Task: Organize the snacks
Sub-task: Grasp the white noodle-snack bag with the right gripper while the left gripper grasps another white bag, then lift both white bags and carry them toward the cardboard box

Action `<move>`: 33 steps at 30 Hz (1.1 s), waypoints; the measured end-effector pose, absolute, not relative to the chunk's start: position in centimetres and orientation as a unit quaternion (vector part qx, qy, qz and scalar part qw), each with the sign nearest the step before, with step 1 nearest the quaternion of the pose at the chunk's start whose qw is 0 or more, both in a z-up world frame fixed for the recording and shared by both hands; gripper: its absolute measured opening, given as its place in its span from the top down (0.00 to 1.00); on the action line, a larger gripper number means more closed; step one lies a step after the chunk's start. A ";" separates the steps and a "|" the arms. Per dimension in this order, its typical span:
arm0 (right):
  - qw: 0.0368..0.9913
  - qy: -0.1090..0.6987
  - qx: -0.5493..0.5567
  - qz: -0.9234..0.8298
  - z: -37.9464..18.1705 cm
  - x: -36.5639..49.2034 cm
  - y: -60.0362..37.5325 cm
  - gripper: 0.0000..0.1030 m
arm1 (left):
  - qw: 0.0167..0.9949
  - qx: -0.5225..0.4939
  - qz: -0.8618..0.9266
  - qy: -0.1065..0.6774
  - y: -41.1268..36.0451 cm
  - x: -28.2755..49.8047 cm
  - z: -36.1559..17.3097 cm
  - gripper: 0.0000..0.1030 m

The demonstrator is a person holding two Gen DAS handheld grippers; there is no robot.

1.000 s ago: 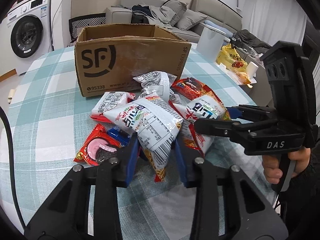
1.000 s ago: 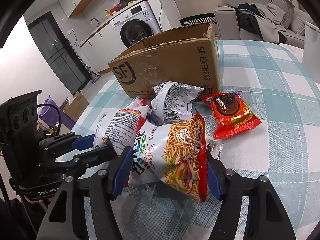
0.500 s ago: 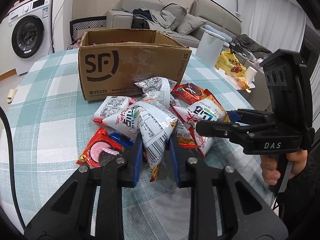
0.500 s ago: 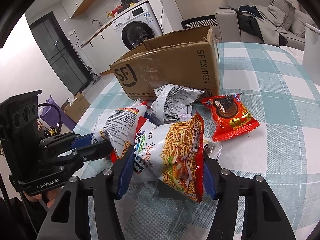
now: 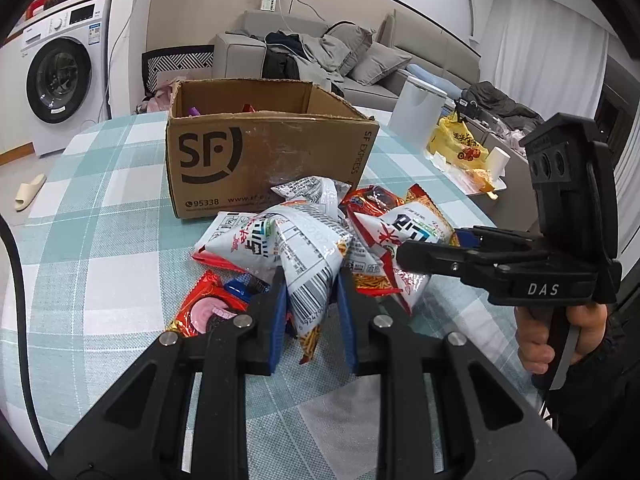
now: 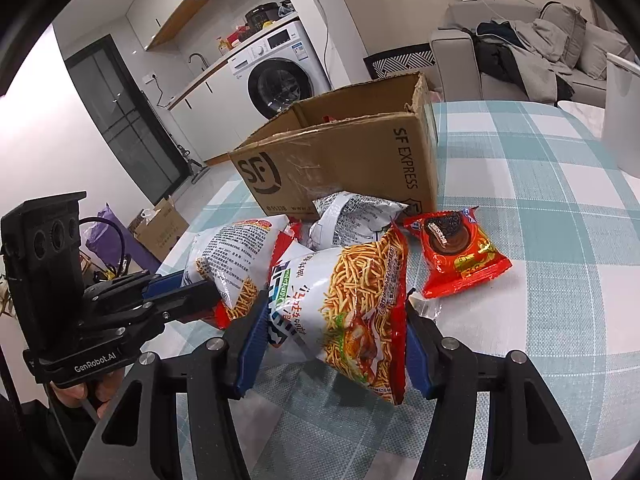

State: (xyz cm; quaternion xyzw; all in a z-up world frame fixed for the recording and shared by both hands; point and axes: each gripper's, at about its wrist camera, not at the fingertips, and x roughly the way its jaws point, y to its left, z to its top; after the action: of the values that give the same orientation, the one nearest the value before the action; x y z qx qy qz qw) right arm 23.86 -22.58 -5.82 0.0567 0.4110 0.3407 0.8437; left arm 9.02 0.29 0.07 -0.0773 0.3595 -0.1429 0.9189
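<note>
My left gripper [image 5: 312, 304] is shut on a white noodle-snack bag [image 5: 308, 252], lifted off the checked table [image 5: 100, 248]; it also shows in the right wrist view [image 6: 232, 256]. My right gripper [image 6: 334, 340] is shut on a second noodle-snack bag [image 6: 356, 304], seen in the left wrist view [image 5: 404, 240] beside the first. The open SF cardboard box [image 5: 260, 160] stands behind the pile, with a few items inside. A silver-white bag [image 6: 356, 216] and a red biscuit pack [image 6: 456, 252] lie in front of the box.
More packs lie under the left bag: a red biscuit pack [image 5: 200, 312] and a blue one [image 5: 244, 286]. A white container [image 5: 416, 112] and a yellow bag [image 5: 460, 148] stand at the table's far right. A washing machine [image 5: 60, 80] and a sofa [image 5: 320, 56] are beyond.
The left gripper closed on its bag and lifted it, squeezing it narrow. The right gripper closed tighter on its bag and raised it slightly. Both views rose toward the box.
</note>
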 end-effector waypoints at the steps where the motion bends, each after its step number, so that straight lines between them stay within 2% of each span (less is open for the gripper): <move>1: 0.844 0.410 0.058 0.341 -5.8 23.8 -22.6 0.42 | 0.920 -0.078 -0.142 0.357 0.4 9.0 0.2 0.80; 33: 0.861 0.360 0.080 0.349 -1.4 23.3 -23.0 0.42 | 0.943 -0.081 -0.120 0.299 1.3 6.9 4.9 0.80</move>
State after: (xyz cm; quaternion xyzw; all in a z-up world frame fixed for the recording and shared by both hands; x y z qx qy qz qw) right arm 23.32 -22.96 -1.39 0.0800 0.3604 0.3491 0.8613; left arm 6.93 1.35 4.94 -0.0806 0.2987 -0.1200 0.9433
